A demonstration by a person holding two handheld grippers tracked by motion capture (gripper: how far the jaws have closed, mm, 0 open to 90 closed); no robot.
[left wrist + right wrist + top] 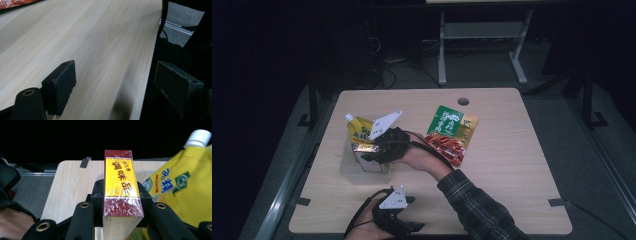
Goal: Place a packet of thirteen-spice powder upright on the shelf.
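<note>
My right gripper (368,151) reaches across to the table's left side and is shut on a red and yellow seasoning box (364,148). In the right gripper view the shrink-wrapped box (121,185) stands on end between the two pads (98,192). It hangs over a clear plastic container (348,169), where a yellow spouted pouch (358,131) with a white cap leans; the pouch (175,192) is just right of the box. My left gripper (408,226) rests at the table's front edge, open, with nothing between its pads (65,82).
A green and red snack bag (451,132) lies flat at the table's middle, and its corner (12,3) is in the left gripper view. A cable hole (463,101) sits near the far edge. Beyond the table are a dark floor and a white frame's legs (442,50).
</note>
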